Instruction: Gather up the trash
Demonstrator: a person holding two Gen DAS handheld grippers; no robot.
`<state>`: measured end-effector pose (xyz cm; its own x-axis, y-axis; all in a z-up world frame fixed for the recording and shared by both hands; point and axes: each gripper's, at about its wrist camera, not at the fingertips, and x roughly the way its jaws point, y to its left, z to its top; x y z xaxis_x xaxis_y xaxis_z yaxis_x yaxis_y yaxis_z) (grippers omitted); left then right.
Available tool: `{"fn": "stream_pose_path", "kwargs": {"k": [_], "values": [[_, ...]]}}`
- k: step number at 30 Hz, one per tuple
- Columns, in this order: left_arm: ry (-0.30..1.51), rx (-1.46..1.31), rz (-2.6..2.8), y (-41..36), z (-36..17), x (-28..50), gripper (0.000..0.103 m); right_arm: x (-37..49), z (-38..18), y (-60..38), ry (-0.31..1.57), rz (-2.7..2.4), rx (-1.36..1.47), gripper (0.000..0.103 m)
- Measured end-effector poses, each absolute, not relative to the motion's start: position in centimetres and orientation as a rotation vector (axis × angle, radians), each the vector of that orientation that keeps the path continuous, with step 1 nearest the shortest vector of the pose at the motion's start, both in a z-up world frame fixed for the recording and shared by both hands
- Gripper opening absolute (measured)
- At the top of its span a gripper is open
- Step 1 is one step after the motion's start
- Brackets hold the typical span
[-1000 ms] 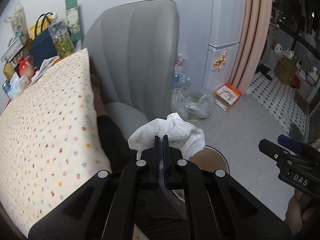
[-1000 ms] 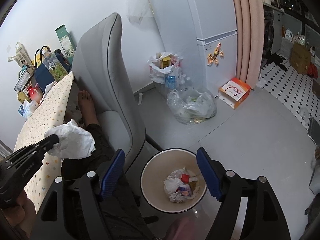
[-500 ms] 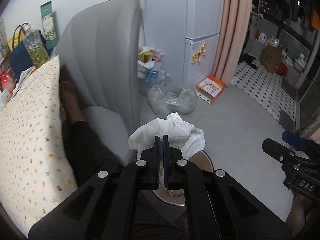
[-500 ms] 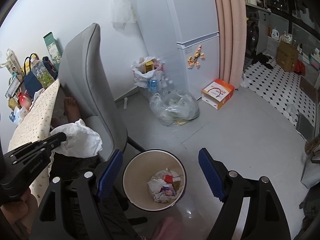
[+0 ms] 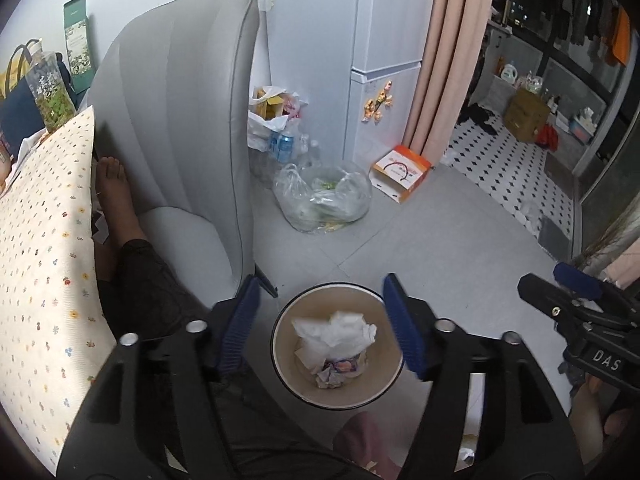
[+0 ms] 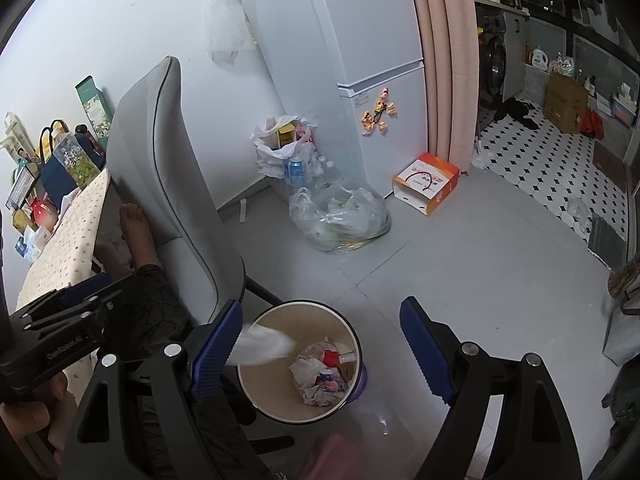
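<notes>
White crumpled tissue paper [image 5: 340,330] lies in the left wrist view on top of the rubbish inside the round cream waste bin with a dark rim [image 5: 280,360], at six o'clock in the frame. The left gripper [image 5: 320,328] hangs right over the bin with its blue-padded jaws opening wide, nothing between them but the view down into the bin. I count one bin, one tissue wad on top and beneath it a small heap of coloured wrappers too tangled to count. At twelve o'clock from the bin sits one clear plastic bag of refuse [image 5: 324,196], with one white carrier bag of boxes and cans [image 5: 272,120] behind it at eleven o'clock. The grey upholstered chair [image 5: 180,120] stands at ten o'clock.

In the right wrist view the same tissue shows as a white blur [image 6: 262,344] at the bin's nine o'clock rim [image 6: 352,336], apparently in mid-fall beside the inner pad of the right gripper [image 6: 320,344], whose jaws are opening and hold nothing. Here lies the risk, as I judge it: the wad is light and enters close to the rim, so it could catch the edge or the pad and land on the grey tiled floor [image 6: 460,260]. Either gripper dipping lower could also knock the bin, which looks light enough to tip. The second gripper, at eight o'clock, is the left one. One orange and white cardboard box [image 6: 426,182] lies at one o'clock.
</notes>
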<state>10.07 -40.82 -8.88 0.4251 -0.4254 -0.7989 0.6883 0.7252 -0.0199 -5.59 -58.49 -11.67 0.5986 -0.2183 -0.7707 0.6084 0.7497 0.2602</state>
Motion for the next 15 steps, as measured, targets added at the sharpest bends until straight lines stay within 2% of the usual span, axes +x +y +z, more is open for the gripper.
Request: {"fn": "stream_pose_path", "kwargs": {"k": [7, 15], "values": [[0.857, 0.279, -0.662, -38.1, -7.5, 10.7, 0.091, -4.8, -10.9, -57.4, 0.79, -0.482, 0.521, 0.086], [0.828, 0.225, -0.61, -34.0, -5.6, 10.9, 0.097, -3.4, -8.9, -54.6, 0.778, -0.436, 0.476, 0.095]]}}
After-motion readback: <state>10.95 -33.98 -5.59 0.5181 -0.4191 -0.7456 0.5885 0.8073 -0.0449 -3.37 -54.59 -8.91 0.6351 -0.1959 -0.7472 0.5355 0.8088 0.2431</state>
